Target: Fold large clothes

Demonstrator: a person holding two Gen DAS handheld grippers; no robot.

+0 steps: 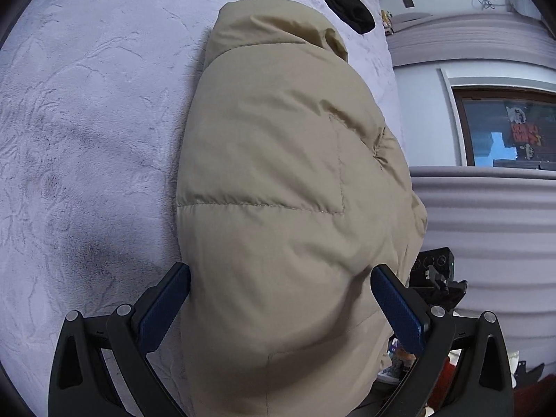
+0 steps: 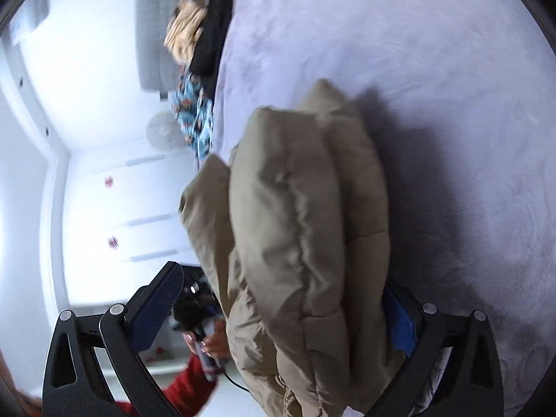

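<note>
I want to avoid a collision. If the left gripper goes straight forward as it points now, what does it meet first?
Most likely the beige puffer jacket: it already bulges between the left gripper's fingers.

Both grippers spread wide, tilted downward.

The left gripper (image 1: 279, 292) has its blue pads (image 1: 163, 304) far apart, fabric bulging between them. The right gripper (image 2: 285, 299) is equally wide; its far pad (image 2: 399, 323) is mostly hidden, so contact there is unclear. A hand (image 2: 212, 342) in a red sleeve (image 2: 180, 392) grips the left gripper's handle.
</note>
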